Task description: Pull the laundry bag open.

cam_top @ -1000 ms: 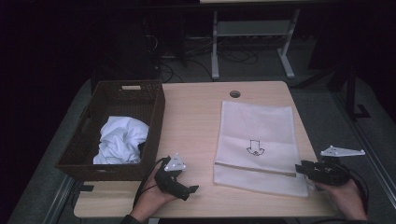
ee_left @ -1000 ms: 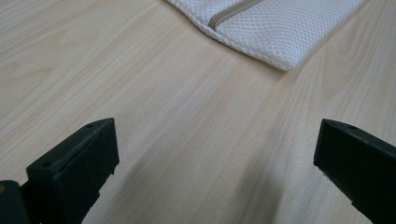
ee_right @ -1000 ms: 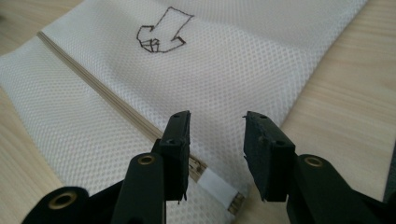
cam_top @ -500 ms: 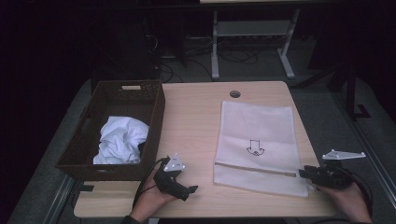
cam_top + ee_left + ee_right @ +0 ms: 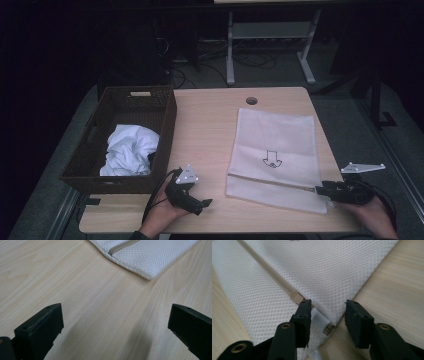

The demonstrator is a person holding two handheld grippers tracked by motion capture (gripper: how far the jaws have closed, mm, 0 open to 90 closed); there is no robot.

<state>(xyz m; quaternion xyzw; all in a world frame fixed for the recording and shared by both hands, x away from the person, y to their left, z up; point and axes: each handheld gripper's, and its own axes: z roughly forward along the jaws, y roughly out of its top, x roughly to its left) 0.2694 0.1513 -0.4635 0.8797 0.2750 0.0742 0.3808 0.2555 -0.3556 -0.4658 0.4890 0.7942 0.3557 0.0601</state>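
A white mesh bag (image 5: 275,145) with a black arrow mark lies flat on the right half of the wooden table (image 5: 210,130). Its tan zipper (image 5: 274,280) runs along the near end. My right gripper (image 5: 321,190) is at the bag's near right corner. In the right gripper view the right gripper (image 5: 328,303) straddles the zipper's end and the corner fabric. Its jaws have just been opening and the pads stand off the mesh (image 5: 324,270). My left gripper (image 5: 202,203) rests near the front edge with its jaws wide apart over bare wood (image 5: 115,312); the bag's corner (image 5: 140,257) lies ahead of it.
A dark woven basket (image 5: 167,125) stands at the table's left edge with a crumpled white cloth (image 5: 130,150) inside. A round cable hole (image 5: 251,100) sits near the far edge. Beyond the table are a metal stand and cables on a dark floor.
The right gripper has shifted slightly toward the table's near edge at the bag's corner. The left gripper, bag and basket have not moved.
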